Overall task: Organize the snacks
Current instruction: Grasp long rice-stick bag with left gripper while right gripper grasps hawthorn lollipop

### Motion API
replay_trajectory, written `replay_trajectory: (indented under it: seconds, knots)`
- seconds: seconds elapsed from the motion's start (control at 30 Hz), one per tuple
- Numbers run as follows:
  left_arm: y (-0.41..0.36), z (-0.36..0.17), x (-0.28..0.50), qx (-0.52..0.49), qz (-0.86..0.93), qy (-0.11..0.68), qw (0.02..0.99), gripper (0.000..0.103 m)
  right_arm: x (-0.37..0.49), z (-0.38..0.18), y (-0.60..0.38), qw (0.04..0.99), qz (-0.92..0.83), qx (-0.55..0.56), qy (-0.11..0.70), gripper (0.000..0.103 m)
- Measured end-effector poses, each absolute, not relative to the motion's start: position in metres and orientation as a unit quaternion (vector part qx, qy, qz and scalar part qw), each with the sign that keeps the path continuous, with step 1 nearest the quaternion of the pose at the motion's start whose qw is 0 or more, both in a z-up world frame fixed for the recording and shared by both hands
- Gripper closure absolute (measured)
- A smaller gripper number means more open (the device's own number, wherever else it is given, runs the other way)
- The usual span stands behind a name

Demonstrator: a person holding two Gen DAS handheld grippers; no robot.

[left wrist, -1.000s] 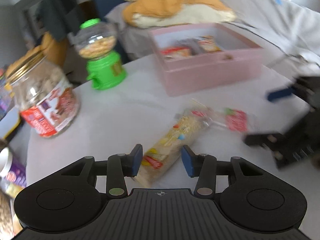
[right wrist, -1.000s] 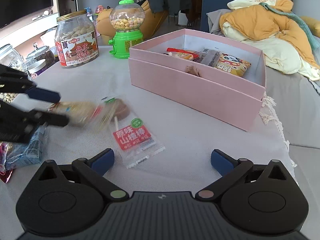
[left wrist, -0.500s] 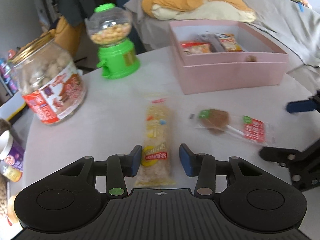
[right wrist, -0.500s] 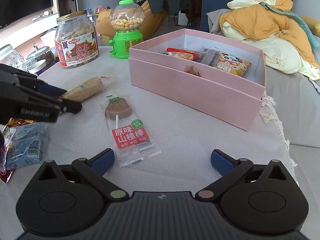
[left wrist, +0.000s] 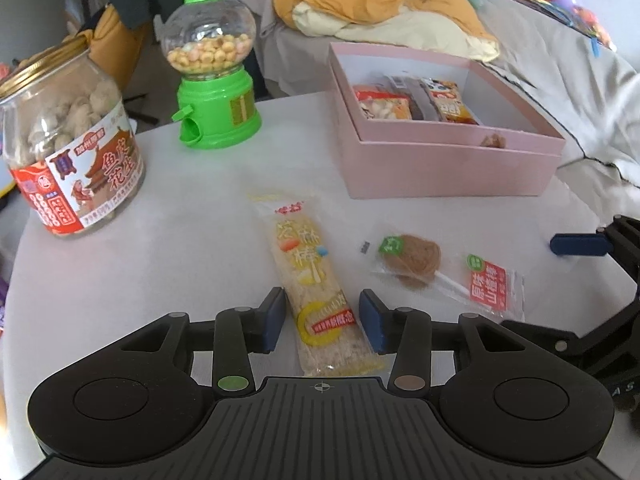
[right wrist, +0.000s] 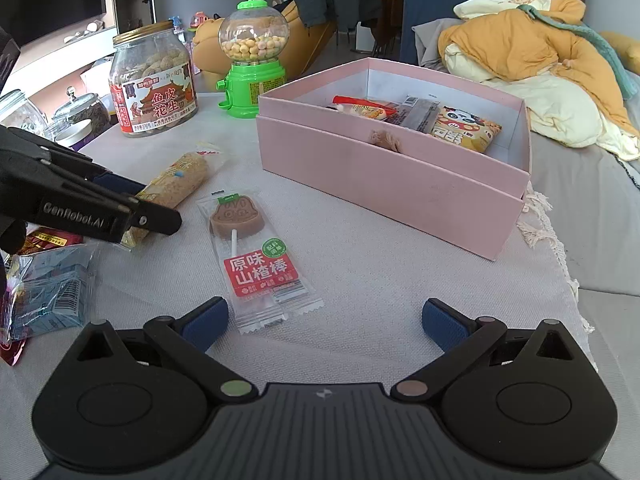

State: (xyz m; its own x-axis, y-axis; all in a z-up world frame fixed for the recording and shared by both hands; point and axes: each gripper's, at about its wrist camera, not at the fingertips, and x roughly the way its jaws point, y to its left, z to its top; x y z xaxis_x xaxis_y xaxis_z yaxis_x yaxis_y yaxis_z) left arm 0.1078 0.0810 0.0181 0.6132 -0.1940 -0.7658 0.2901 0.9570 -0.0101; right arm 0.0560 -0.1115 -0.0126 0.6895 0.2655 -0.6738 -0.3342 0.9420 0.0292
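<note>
Indoors — pale tablecloth point(right wrist: 360, 280) — bedding point(right wrist: 540, 60) heaped behind.

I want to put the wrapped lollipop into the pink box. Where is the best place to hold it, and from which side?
Probably grip the lollipop across its flat red label end, the part nearest the right gripper, coming from above. The packet lies flat on the table with that end pointing at the open fingers, and the stick makes it narrow there. The thick candy head lies farther away.

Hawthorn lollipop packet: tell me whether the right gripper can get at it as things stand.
Probably yes. The right gripper is open, and the hawthorn lollipop packet lies flat just ahead with nothing over it. The left gripper straddles the sesame bar alongside.
</note>
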Motion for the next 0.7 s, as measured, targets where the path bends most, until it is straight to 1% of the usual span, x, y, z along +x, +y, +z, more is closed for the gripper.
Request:
replay_trajectory:
  seconds: [0.03, 0.07, 0.13, 0.23, 0.47, 0.7]
  knots:
    - [0.08, 0.018, 0.107, 0.056, -0.132, 0.418, 0.897, 0.06, 0.056, -0.013, -0.112, 0.918, 0.163, -0.048, 0.359, 0.0]
    - [0.081, 0.019, 0.107, 0.049, -0.127, 0.419, 0.898, 0.066, 0.056, -0.013, -0.112, 0.918, 0.164, -0.048, 0.359, 0.0]
    - [0.086, 0.022, 0.103, 0.01, -0.128, 0.425, 0.896, 0.069, 0.056, -0.013, -0.112, 0.918, 0.164, -0.048, 0.359, 0.0]
    - [0.087, 0.025, 0.081, -0.05, -0.147, 0.422, 0.893, 0.069, 0.056, -0.012, -0.112, 0.918, 0.164, -0.046, 0.358, 0.0]
    - [0.069, 0.019, 0.015, -0.053, -0.1, 0.405, 0.907, 0.069, 0.056, -0.012, -0.113, 0.917, 0.165, -0.042, 0.36, 0.0]
    - [0.059, 0.014, -0.015, -0.039, -0.067, 0.379, 0.922, 0.069, 0.062, -0.013, -0.11, 0.913, 0.176, -0.052, 0.365, 0.0]
